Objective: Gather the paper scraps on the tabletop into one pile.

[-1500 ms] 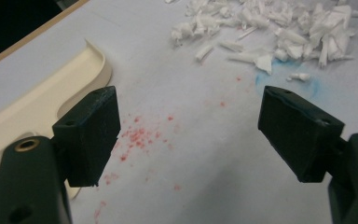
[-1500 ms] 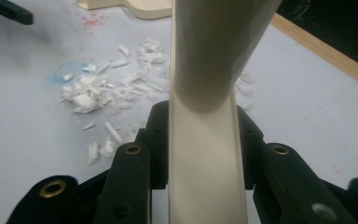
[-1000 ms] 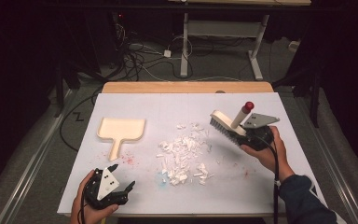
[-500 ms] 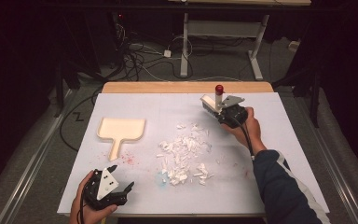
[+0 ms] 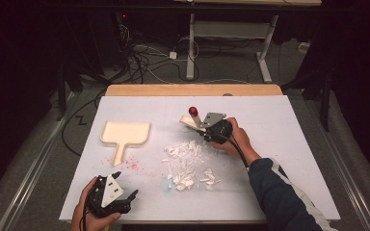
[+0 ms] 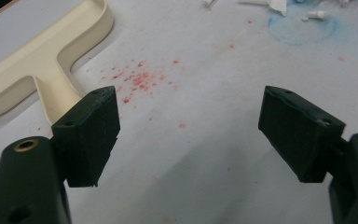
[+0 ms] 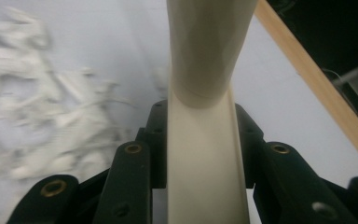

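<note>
Brush (image 5: pixel 192 120), cream-handled with a red cap at its far tip, is clamped by its handle in the right gripper (image 5: pixel 211 129), just beyond the far edge of the scrap pile (image 5: pixel 188 163). In the right gripper view the handle (image 7: pixel 200 154) runs straight up between the black jaws, which are clenched on it, so the long axis of the brush lies in line with the gripper. In the high view that axis leans up and to the left, and the head sits low over the white sheet (image 5: pixel 279 144). The white paper scraps lie near and left of the head, spread in a loose heap at the middle of the sheet.

Dustpan (image 5: pixel 124 135), cream and flat, rests well apart to the left of the pile, its handle pointing to the near side and its mouth to the far side; the tray holds nothing. Red specks (image 6: pixel 140 79) mark the sheet by its handle. The left gripper (image 5: pixel 110 195) rests at the near left edge with its jaws released and nothing between them, and the dustpan handle (image 6: pixel 51 79) lies just beyond its left jaw. By position, the left hand is the nearer one to the pan, and the right the nearer to the scraps; a sweep would probably have to carry the scraps leftward.
</note>
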